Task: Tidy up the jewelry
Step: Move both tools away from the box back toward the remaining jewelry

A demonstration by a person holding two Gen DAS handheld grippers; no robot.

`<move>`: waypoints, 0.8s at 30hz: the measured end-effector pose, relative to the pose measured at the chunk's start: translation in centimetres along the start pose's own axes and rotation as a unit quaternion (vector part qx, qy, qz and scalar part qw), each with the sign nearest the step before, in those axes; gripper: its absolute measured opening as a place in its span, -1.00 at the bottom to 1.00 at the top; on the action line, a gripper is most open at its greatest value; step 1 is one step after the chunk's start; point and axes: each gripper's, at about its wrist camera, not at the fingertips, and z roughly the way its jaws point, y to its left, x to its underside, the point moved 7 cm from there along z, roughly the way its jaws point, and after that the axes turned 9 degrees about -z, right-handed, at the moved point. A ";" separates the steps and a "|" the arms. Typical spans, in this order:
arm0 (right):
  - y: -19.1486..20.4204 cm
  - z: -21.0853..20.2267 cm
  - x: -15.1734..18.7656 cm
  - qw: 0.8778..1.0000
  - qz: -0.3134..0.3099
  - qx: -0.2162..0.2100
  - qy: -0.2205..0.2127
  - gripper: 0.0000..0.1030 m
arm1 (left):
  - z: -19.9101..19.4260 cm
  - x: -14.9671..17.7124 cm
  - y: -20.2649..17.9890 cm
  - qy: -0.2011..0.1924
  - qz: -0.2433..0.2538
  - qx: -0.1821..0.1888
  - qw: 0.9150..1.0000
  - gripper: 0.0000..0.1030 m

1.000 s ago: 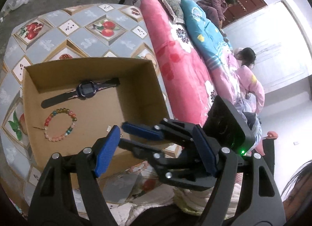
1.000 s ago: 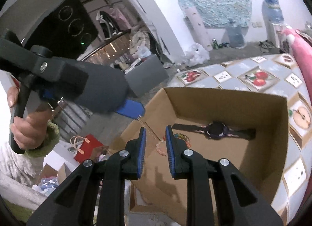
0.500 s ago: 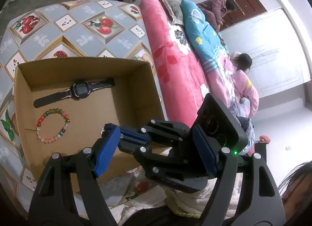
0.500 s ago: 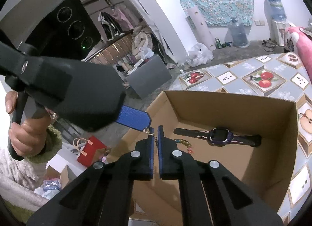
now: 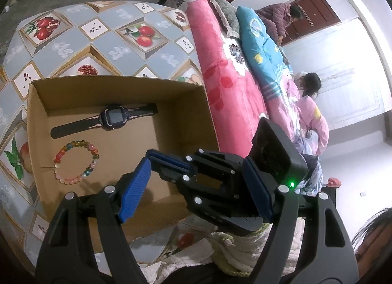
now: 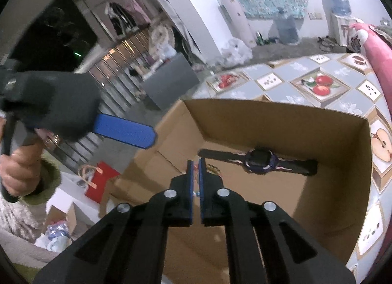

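Box (image 5: 117, 80) sits open on the fruit-patterned worktop (image 5: 122, 26), hard up against a pink quilt (image 5: 220, 75). 2 pieces are down on its floor: watch (image 5: 111, 118) stretched flat along the far wall, bracelet (image 5: 76, 161) of coloured beads lying in a ring just in front of it, the 2 close but not touching.

Left claw (image 5: 196, 163) hangs over the box's near edge with its blue pads (image 5: 133, 186) spread wide and nothing gripped. Between them pokes the right claw (image 5: 152, 154), reaching out above the box floor.

Switch to the right view: right claw (image 6: 195, 161) points down into the box, pads barely apart, a thin slit and no more. Those jaws have just been easing open, and I can make out nothing clamped in the slit. A tiny gold bit (image 6: 211, 167) shows just past its tip; what it is, I cannot tell. Watch (image 6: 259, 163) lies beyond. Over on the left, a hand (image 6: 19, 168) grips the other handle.
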 end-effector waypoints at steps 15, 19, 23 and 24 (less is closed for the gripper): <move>-0.5 -1.6 -1.2 0.999 0.012 0.037 -0.018 -0.23 | -3.5 0.9 1.2 -0.067 0.025 -0.015 0.997 0.41; 0.6 -6.2 0.2 0.997 0.006 0.054 -0.057 -0.23 | -6.0 3.6 1.3 -0.124 0.063 -0.009 0.990 0.43; 1.9 -11.4 3.7 0.993 -0.003 0.070 -0.095 -0.15 | -8.6 8.2 2.6 -0.207 0.108 -0.019 0.972 0.61; 2.1 -12.2 4.5 0.992 -0.004 0.074 -0.098 -0.14 | -8.9 9.5 3.1 -0.223 0.118 -0.029 0.967 0.62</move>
